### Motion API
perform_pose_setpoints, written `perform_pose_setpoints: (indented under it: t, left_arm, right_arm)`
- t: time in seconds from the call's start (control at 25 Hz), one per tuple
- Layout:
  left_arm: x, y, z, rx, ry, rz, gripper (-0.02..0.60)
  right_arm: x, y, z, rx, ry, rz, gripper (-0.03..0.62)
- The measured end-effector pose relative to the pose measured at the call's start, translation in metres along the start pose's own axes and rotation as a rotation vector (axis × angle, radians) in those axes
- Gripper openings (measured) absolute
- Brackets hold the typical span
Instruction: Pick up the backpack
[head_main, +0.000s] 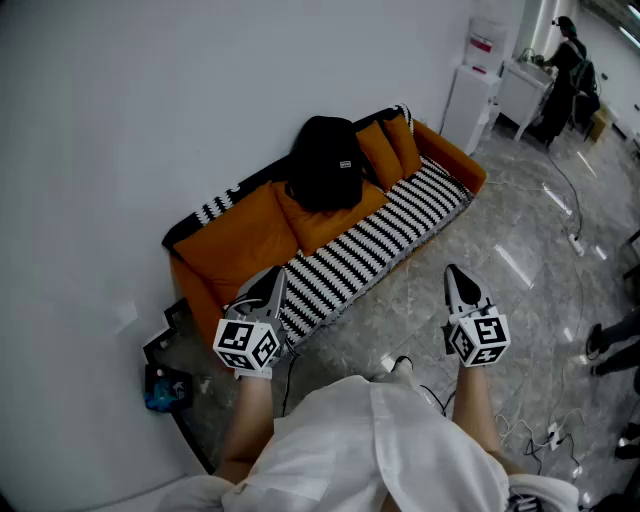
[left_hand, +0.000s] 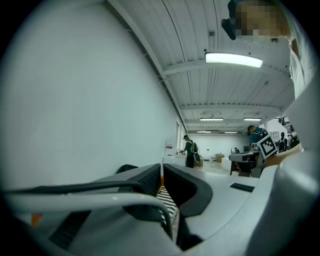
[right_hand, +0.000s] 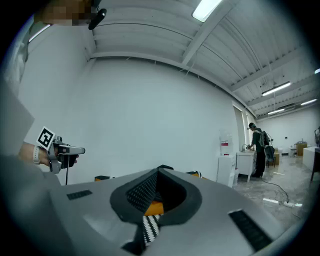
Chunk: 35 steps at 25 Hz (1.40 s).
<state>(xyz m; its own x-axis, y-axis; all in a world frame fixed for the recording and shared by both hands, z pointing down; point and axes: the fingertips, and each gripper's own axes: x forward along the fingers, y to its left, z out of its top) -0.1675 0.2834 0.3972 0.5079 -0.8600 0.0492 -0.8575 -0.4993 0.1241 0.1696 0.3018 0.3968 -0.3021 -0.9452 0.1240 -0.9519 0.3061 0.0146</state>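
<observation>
A black backpack (head_main: 325, 160) leans upright against the backrest of an orange sofa (head_main: 235, 240) with a black-and-white striped seat. My left gripper (head_main: 277, 273) is held level in front of the sofa's left end, jaws shut and empty. My right gripper (head_main: 453, 271) hangs over the floor before the sofa's right half, also shut and empty. Both are well short of the backpack. In the left gripper view the shut jaws (left_hand: 161, 169) point along the wall, and a dark hump (left_hand: 126, 168) shows beyond them. The right gripper view shows its shut jaws (right_hand: 157, 173) aimed at the sofa.
A white water dispenser (head_main: 487, 45) and cabinet (head_main: 470, 105) stand past the sofa's right end. A person (head_main: 562, 60) works at a table far back right. Cables and a power strip (head_main: 575, 240) lie on the glossy floor. A black stand with a blue object (head_main: 160, 390) sits left of the sofa.
</observation>
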Motion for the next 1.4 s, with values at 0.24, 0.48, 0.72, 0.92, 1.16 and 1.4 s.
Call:
perform_pose_setpoints:
  t: [0.24, 0.48, 0.72, 0.92, 1.16, 1.4]
  left_arm:
    - [-0.001, 0.001, -0.002, -0.005, 0.003, 0.010, 0.035]
    - [0.002, 0.003, -0.002, -0.003, 0.007, 0.013, 0.035]
    - [0.002, 0.006, -0.005, -0.001, 0.014, 0.015, 0.035]
    - [0.000, 0.009, -0.008, -0.010, 0.016, 0.022, 0.035]
    - [-0.001, 0.008, -0.008, -0.010, 0.020, 0.027, 0.035]
    - [0.003, 0.006, -0.010, -0.016, 0.018, 0.029, 0.035]
  right_arm:
    - [0.001, 0.000, 0.000, -0.004, 0.001, 0.008, 0.017]
    - [0.004, 0.001, 0.002, 0.017, -0.010, 0.030, 0.017]
    - [0.008, 0.001, 0.000, 0.037, -0.019, 0.035, 0.018]
    - [0.010, 0.003, -0.004, 0.043, -0.013, 0.046, 0.018]
    - [0.009, 0.001, -0.008, 0.053, -0.002, 0.045, 0.018]
    - [0.014, -0.003, -0.012, 0.063, 0.002, 0.049, 0.018]
